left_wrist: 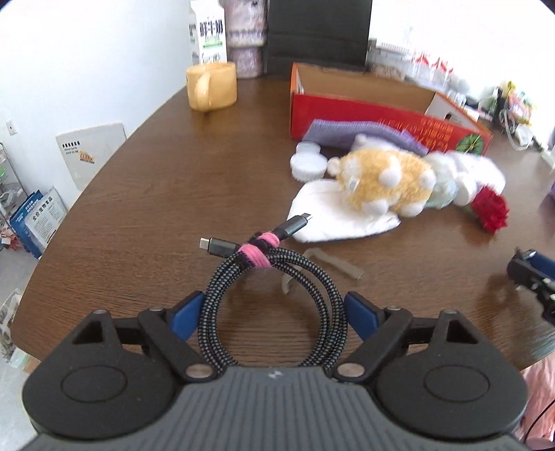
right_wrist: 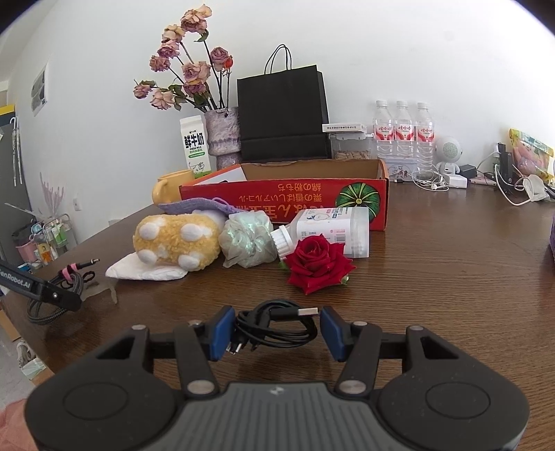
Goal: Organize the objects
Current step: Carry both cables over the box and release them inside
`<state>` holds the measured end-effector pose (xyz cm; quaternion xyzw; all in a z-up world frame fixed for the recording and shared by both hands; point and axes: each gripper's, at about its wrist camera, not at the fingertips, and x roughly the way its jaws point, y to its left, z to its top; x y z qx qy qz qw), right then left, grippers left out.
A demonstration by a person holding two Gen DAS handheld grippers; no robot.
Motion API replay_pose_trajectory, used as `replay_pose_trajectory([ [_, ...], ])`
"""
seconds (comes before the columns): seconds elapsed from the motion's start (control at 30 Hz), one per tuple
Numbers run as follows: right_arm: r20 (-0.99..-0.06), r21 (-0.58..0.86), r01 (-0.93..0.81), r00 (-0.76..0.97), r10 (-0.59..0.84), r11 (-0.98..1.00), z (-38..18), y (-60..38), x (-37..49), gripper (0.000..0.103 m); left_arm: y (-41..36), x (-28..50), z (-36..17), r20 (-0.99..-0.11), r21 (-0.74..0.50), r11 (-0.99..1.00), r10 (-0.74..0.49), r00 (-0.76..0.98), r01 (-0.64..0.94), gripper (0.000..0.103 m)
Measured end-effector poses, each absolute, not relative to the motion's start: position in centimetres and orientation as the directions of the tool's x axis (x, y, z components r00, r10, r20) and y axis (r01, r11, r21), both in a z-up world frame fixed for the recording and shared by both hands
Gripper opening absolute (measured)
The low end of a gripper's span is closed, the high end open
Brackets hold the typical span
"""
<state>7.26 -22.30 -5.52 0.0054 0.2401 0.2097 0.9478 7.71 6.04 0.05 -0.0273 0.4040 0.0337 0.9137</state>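
A coiled grey braided cable (left_wrist: 274,305) with a pink tie lies between the fingers of my left gripper (left_wrist: 274,312); the jaws stand open around the coil, touching or nearly touching its sides. The cable also shows at the left of the right wrist view (right_wrist: 66,288). A coiled black USB cable (right_wrist: 274,324) lies between the fingers of my right gripper (right_wrist: 275,329), whose jaws are open around it. An open red cardboard box (right_wrist: 284,197) stands behind a pile: a yellow plush toy (right_wrist: 177,241), a mesh sponge (right_wrist: 246,243), a white bottle (right_wrist: 329,229) and a red rose (right_wrist: 317,263).
A yellow mug (left_wrist: 211,85), a milk carton (left_wrist: 208,33), a vase (right_wrist: 223,135), a black paper bag (right_wrist: 282,114) and water bottles (right_wrist: 404,128) stand along the back of the brown table (right_wrist: 451,277). A white cloth (left_wrist: 333,211) and a clear plastic piece (left_wrist: 333,263) lie near the braided cable.
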Motion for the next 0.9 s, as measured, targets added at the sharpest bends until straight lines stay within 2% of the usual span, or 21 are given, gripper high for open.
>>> replay_pose_trajectory([
  [0.2,-0.418,0.085,-0.406,0.814,0.402,0.910,-4.4,-21.6,7.9,0.053,5.3,8.1,3.3,-0.629,-0.072,0.995,0.009,0.777,-0.069,0.088],
  [0.4,-0.342,0.059,-0.424,0.842,0.417,0.904,-1.6,-20.1,10.1,0.053,2.8,11.6,6.5,-0.517,-0.119,0.993,-0.050,0.855,-0.014,0.088],
  [0.63,-0.268,0.038,-0.419,0.870,0.413,0.907,1.6,-18.5,14.9,0.053,-1.2,17.8,8.1,-0.477,-0.114,0.993,-0.070,0.876,0.018,0.088],
  [0.9,-0.247,-0.004,-0.358,0.905,0.346,0.934,3.3,-17.3,21.8,0.053,-3.4,23.9,8.5,-0.450,-0.128,0.992,-0.037,0.892,-0.023,0.088],
])
